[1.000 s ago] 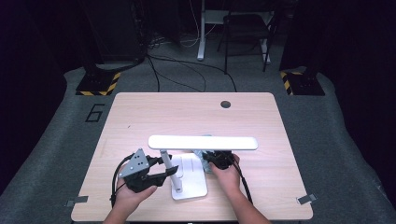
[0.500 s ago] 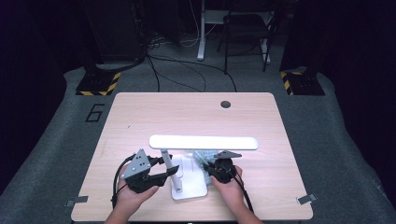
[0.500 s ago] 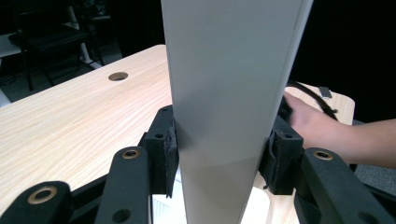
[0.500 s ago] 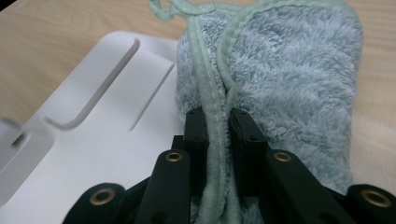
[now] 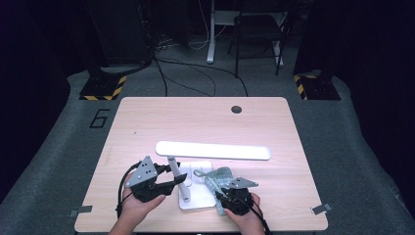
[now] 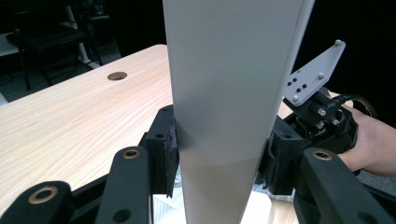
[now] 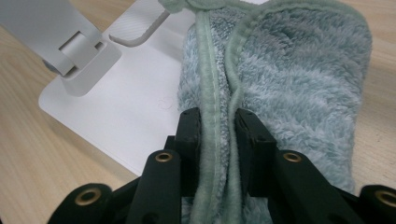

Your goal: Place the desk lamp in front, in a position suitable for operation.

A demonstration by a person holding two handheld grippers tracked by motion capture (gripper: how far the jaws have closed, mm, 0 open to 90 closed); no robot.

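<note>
At lower centre, the lamp post (image 6: 224,116) is clamped by the left gripper (image 5: 176,177); the green cloth (image 7: 280,79) is pinched between the barely parted, just-opening jaws of the right gripper (image 7: 218,122)

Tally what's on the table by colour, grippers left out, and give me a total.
White: 1, the desk lamp, its post clamped in the left gripper.
Pale green: 1, the fluffy cloth, its folded edge between the jaws of the right gripper.
Total: 2
</note>
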